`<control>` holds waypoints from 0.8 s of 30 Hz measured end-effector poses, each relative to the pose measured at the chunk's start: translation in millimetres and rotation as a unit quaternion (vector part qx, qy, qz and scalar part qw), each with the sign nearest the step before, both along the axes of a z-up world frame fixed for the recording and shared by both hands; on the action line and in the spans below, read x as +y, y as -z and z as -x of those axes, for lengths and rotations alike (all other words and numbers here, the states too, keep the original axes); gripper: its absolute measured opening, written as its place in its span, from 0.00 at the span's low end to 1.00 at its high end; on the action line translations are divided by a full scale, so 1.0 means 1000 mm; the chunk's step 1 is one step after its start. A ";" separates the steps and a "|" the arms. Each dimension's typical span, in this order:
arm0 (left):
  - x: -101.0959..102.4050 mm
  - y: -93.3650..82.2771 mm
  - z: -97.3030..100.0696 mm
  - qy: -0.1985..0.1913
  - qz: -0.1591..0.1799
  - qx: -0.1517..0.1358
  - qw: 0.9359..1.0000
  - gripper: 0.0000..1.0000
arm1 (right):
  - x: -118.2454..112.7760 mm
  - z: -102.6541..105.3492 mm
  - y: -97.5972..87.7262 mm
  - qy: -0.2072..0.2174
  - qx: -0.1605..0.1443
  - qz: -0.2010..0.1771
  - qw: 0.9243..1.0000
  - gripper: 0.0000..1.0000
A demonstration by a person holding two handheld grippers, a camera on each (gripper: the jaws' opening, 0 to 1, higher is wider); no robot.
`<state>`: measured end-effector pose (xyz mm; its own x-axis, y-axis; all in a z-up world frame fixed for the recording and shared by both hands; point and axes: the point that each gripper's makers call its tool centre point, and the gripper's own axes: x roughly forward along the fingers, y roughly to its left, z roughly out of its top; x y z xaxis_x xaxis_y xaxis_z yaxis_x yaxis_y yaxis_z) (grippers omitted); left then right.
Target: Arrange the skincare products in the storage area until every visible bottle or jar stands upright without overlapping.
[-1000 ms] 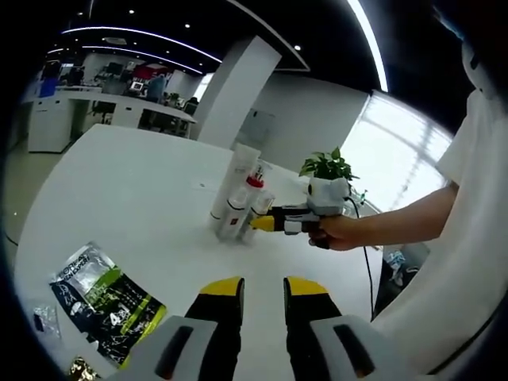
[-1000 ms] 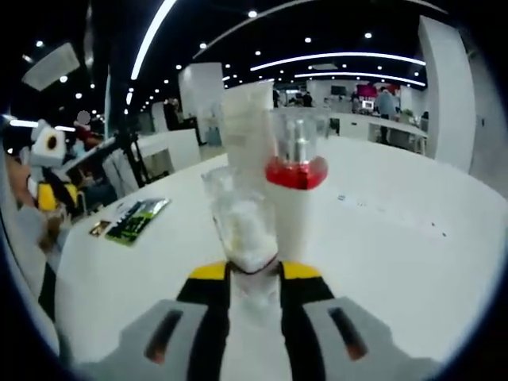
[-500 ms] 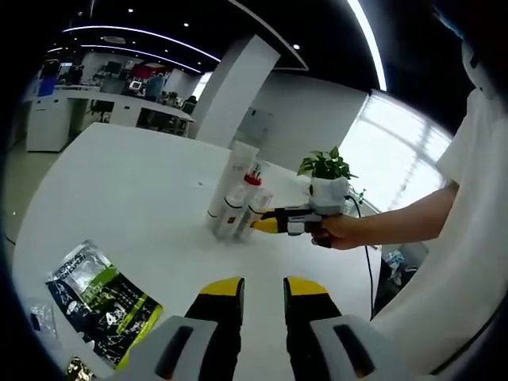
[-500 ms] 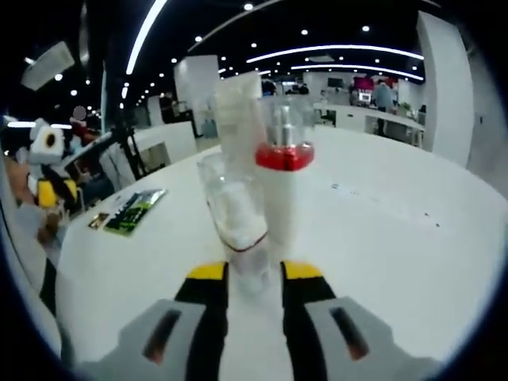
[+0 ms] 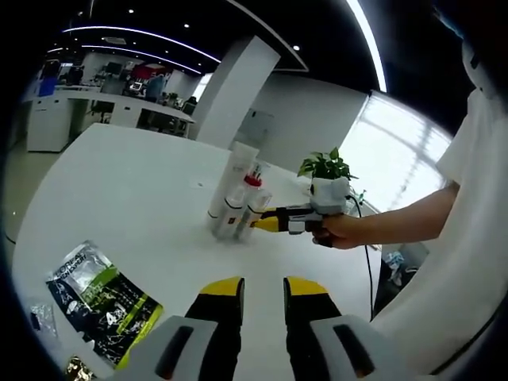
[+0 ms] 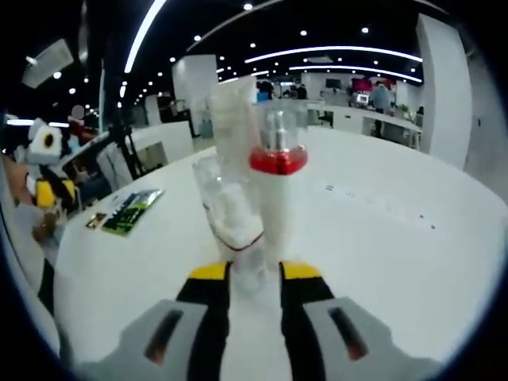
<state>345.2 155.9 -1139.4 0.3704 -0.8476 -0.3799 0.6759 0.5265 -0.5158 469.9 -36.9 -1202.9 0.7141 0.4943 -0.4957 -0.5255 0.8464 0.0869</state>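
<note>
On the broad white round counter [image 5: 127, 182] three skincare products stand upright in a tight cluster: a tall white squeeze tube [image 5: 236, 176], a white pump bottle with a red collar and clear cap [image 5: 240, 200], and a small clear plastic bottle with whitish contents [image 5: 256, 208]. In the left gripper view the left gripper [image 5: 261, 290] hovers low over the bare counter, its yellow-tipped black fingers [image 5: 220, 290] parted and released, holding nothing, well apart from the cluster. The right gripper [image 5: 260, 223], held in a person's hand [image 5: 337, 231] (a bare forearm and white sleeve run off to the right), points at the cluster from the side, its yellow tips just beside the clear bottle. In the right gripper view the right gripper [image 6: 245, 272] has the clear bottle [image 6: 231, 222] rising between its fingers [image 6: 209, 274], which stand on either side of the bottle's base; whether they touch it or merely flank it cannot be told. The red-collared bottle [image 6: 275, 186] stands just beside it, the tube [image 6: 228, 111] behind. A green-and-black foil sachet [image 5: 103, 302] lies flat near the counter's edge, well apart from the bottles. A potted green plant in a white pot [image 5: 327, 176] stands beyond the hand.
</note>
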 end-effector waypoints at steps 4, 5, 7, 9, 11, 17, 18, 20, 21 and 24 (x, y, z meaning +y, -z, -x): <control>-0.001 0.000 0.000 0.000 0.000 0.001 1.000 0.20 | 0.000 -0.002 -0.001 -0.001 -0.003 0.000 1.000 0.18; -0.001 0.000 0.000 0.000 0.001 0.000 1.000 0.20 | 0.000 -0.002 -0.001 -0.001 -0.004 -0.001 1.000 0.18; -0.001 0.000 -0.001 0.000 0.002 0.000 1.000 0.20 | -0.001 -0.002 -0.001 0.001 -0.004 -0.003 1.000 0.18; 0.000 0.001 -0.001 0.000 0.000 0.001 1.000 0.20 | 0.000 -0.002 -0.002 0.003 -0.003 -0.006 1.000 0.18; 0.000 0.000 -0.001 0.000 0.001 0.000 1.000 0.20 | 0.000 -0.003 -0.003 0.005 -0.003 -0.010 1.000 0.18; 0.001 0.000 -0.001 -0.002 0.001 0.000 1.000 0.20 | 0.000 -0.006 -0.005 0.014 -0.004 -0.018 1.000 0.18; 0.001 0.000 -0.001 -0.002 0.001 0.000 1.000 0.20 | 0.000 -0.006 -0.005 0.015 -0.004 -0.019 1.000 0.18; 0.001 0.000 -0.001 -0.002 0.000 0.000 1.000 0.20 | 0.000 -0.007 -0.004 0.020 -0.002 -0.024 1.000 0.18; 0.001 0.000 -0.001 -0.003 0.001 0.000 1.000 0.20 | -0.001 -0.007 -0.004 0.020 -0.002 -0.024 1.000 0.18; 0.001 0.000 -0.002 -0.004 0.001 0.000 1.000 0.20 | -0.001 -0.008 -0.005 0.024 -0.001 -0.027 0.999 0.19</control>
<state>346.8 157.2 -1139.7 0.3768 -0.8455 -0.3783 0.6716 0.5306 -0.5171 477.6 -38.1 -1198.0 0.7390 0.4859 -0.4668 -0.4847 0.8646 0.1325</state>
